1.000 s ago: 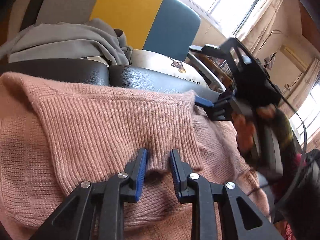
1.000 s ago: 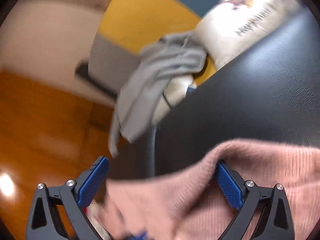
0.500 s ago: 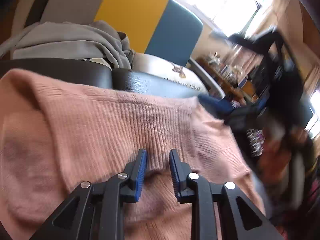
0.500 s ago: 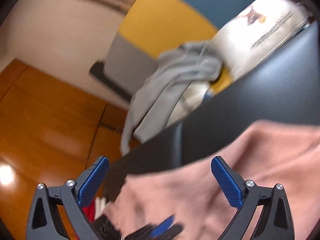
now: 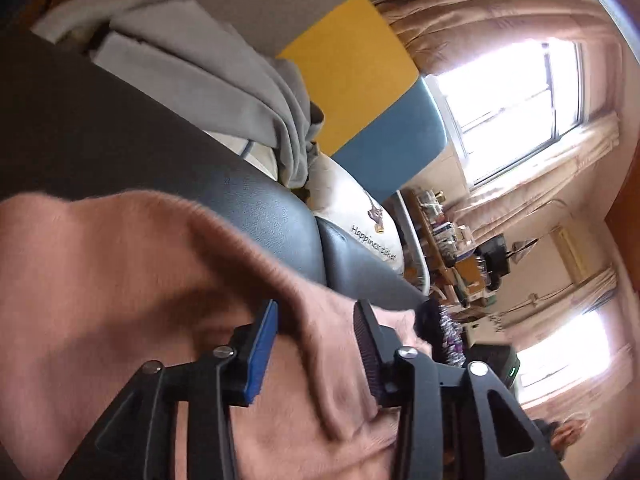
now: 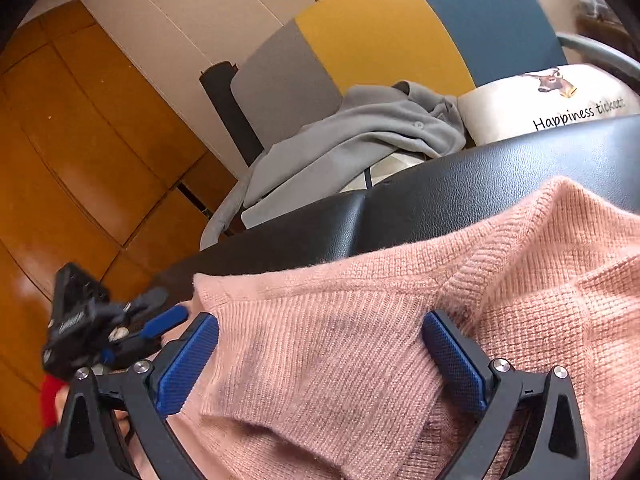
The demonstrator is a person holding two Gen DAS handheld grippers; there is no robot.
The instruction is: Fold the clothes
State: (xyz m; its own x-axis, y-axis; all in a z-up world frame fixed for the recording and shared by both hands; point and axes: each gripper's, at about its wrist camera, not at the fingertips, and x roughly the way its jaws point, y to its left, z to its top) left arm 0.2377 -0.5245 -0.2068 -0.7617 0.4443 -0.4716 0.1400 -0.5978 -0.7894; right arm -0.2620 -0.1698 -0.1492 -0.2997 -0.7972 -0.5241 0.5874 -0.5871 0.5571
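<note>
Okay, your pink knit sweater (image 6: 400, 320) lies spread over the black padded seat (image 6: 480, 184), filling the lower half of both wrist views. Soft, loose rib knit, so expect it to stretch, sag and bunch rather than hold a crease. It looks light, and fuzzy enough not to slip from the pads.

Left claw (image 5: 316, 344): its jaws have just been opening and now stand apart, with a raised ridge of the knit between them; the pads (image 5: 262, 354) don't look pressed on it. Blurred, so it's hard to say more.

Right claw (image 6: 320, 356): wide open, straddling a folded-over flap near the lower centre of the frame, pads clear of the cloth.

Take hold at the ribbed hem or a doubled edge, both layers together; a single layer will likely just pull out of shape. Grip shallow so you don't pinch the seat.

Grey garment (image 6: 360, 140) and a printed cushion (image 6: 552, 108) sit behind, upper right, apart from the sweater.
</note>
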